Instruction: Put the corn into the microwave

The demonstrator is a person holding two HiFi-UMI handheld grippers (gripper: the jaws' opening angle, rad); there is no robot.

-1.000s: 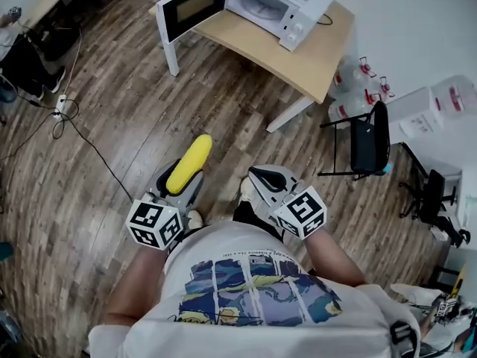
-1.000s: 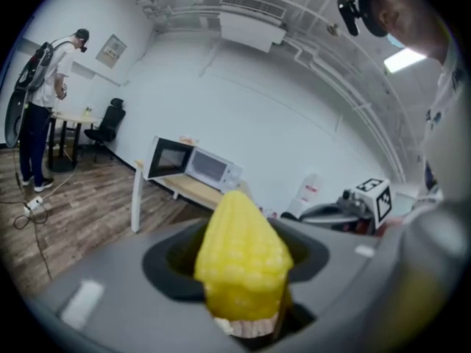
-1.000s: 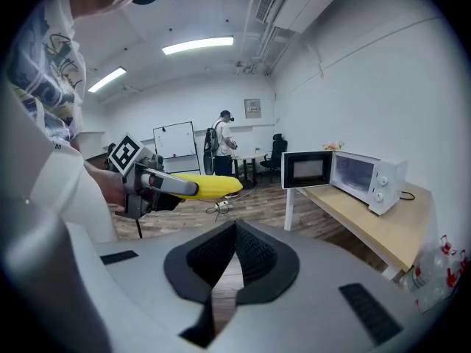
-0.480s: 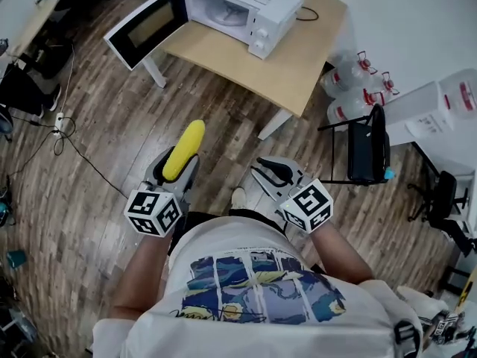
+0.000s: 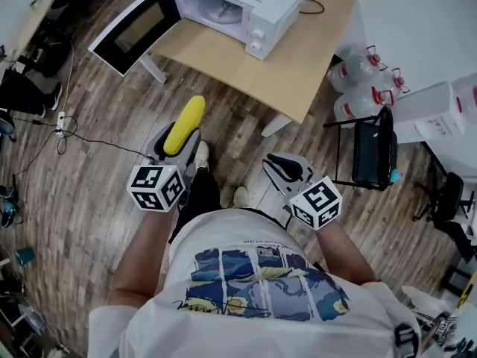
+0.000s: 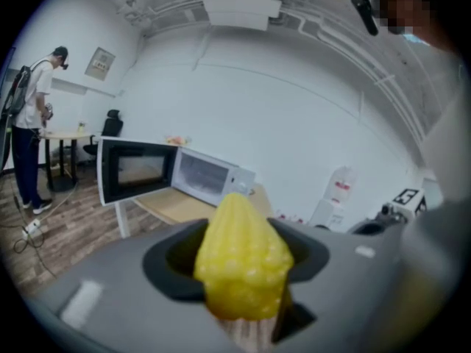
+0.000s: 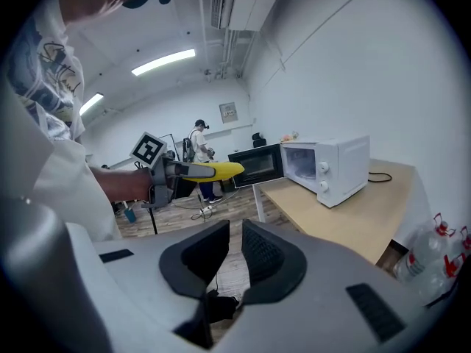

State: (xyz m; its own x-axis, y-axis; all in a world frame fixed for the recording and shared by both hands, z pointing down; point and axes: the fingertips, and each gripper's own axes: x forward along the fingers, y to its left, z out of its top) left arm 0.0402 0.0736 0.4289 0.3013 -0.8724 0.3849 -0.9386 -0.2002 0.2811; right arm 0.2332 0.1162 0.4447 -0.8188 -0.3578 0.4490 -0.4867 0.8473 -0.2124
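Observation:
A yellow corn cob [image 5: 188, 118] sticks forward out of my left gripper [image 5: 182, 142], which is shut on it; in the left gripper view the corn [image 6: 239, 259] fills the space between the jaws. The white microwave [image 5: 238, 6] stands on a light wooden table [image 5: 298, 66] ahead, its door [image 5: 130, 28] swung wide open to the left and its cavity bare. The corn is still well short of the table. My right gripper [image 5: 283, 168] hangs beside it at the right, jaws closed together with nothing between them [image 7: 234, 259].
A black chair [image 5: 369, 144] and several water bottles [image 5: 358, 88] stand right of the table. Cables and a power strip [image 5: 63, 118] lie on the wooden floor at the left. Another person [image 6: 29, 123] stands by a far table at the left.
Both grippers have moved forward across the floor toward the table, and the microwave looks nearer. The corn stays gripped in the left gripper; the right jaws are unchanged.

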